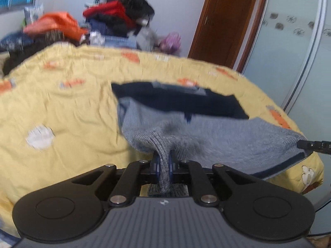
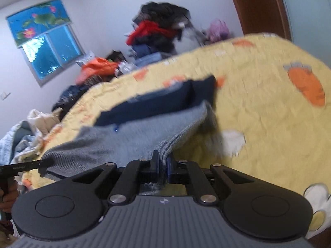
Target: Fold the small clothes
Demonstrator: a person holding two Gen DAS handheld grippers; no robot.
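A small grey knit garment with a dark navy band [image 1: 217,132] lies on the yellow quilt [image 1: 68,107]. My left gripper [image 1: 164,163] is shut on a bunched grey edge of it, lifted off the quilt. My right gripper [image 2: 163,161] is shut on another grey edge of the same garment [image 2: 128,136]. The right gripper's tip shows at the right edge of the left wrist view [image 1: 310,145]. The left gripper's tip shows at the left edge of the right wrist view [image 2: 26,166]. The garment is stretched between them.
The yellow quilt [image 2: 258,107] with carrot prints covers the bed. A pile of clothes [image 1: 122,18] stands behind it by the wall. A wooden door [image 1: 225,20] and a frosted wardrobe panel [image 1: 289,41] are at the right. More clothes [image 2: 24,132] lie at the left.
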